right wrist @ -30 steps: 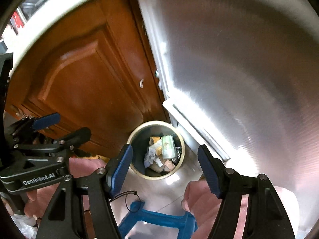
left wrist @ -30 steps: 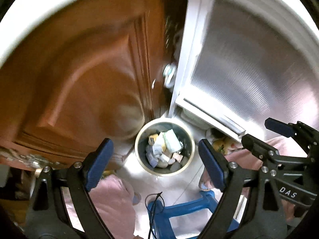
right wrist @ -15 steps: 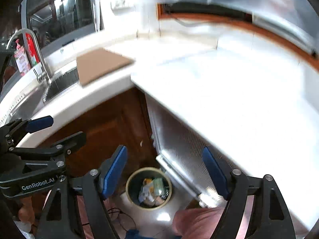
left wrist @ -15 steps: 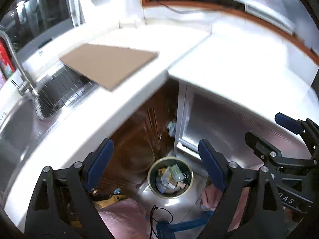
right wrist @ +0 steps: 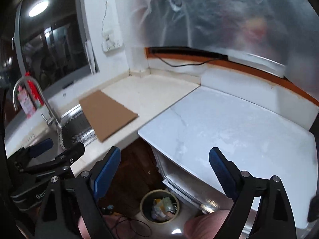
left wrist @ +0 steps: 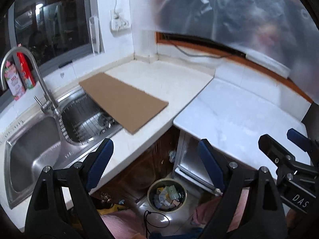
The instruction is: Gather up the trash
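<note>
A round trash bin (left wrist: 167, 194) stands on the floor below the counter corner, holding several paper and wrapper scraps; it also shows in the right wrist view (right wrist: 159, 206). My left gripper (left wrist: 155, 163) is open and empty, high above the bin. My right gripper (right wrist: 163, 169) is open and empty, also high above the floor. Each gripper shows at the edge of the other's view: the right one (left wrist: 293, 145) and the left one (right wrist: 57, 149). A flat brown cardboard sheet (left wrist: 121, 99) lies on the white counter, partly over the sink; the right wrist view shows it too (right wrist: 105, 113).
An L-shaped white counter (left wrist: 239, 109) fills the middle. A steel double sink (left wrist: 33, 151) with a tall faucet (left wrist: 37, 79) sits at left. Brown cabinet doors (left wrist: 139, 171) stand under the counter. A blue stool (left wrist: 191, 235) and a black cord (left wrist: 157, 219) are on the floor.
Both grippers have risen and tilted up from close above the bin. The view now takes in the counter, sink and cardboard, and the bin looks small and low.
</note>
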`<state>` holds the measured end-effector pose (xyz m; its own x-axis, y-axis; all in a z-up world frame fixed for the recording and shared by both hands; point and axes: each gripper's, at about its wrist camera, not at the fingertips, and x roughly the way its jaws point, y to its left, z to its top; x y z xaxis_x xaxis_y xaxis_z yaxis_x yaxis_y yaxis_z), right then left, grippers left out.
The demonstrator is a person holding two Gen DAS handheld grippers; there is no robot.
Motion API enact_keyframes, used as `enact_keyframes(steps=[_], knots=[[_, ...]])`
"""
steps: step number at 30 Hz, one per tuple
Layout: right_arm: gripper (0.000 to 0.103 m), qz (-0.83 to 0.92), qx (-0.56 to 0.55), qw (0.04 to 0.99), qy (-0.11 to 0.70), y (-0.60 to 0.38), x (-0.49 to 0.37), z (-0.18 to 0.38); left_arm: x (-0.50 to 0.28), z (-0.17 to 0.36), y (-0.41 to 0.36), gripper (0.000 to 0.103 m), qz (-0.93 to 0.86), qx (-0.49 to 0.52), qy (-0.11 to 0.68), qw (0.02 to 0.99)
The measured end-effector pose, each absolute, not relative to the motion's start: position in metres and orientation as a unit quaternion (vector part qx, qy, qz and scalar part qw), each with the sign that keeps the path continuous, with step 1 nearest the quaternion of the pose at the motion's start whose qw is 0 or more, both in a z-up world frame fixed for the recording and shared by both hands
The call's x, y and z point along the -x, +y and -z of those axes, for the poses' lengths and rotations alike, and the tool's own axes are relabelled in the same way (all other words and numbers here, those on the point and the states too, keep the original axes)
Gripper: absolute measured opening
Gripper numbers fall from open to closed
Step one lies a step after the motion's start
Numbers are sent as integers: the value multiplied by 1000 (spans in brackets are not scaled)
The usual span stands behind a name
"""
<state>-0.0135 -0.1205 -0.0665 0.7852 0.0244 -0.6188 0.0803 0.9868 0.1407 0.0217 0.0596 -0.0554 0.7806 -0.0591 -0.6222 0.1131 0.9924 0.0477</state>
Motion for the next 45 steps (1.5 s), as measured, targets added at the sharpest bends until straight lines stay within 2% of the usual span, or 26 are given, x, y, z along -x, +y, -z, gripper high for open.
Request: enact_keyframes(steps=[7,13,27,45], knots=[[92,42,-81,946,311,-124,39,19,-6,19,55,85,51,-33,297,953],[92,46,-67,953,292,-122,52,4,2,11,52,85,56,-24,294,954],[92,57,-55,965,249,-128,64,-14,7,3,44,86,53,-33,281,958],[92,58,-59,966,244,-138,63,-13,7,3,42,86,51,-35,280,958]])
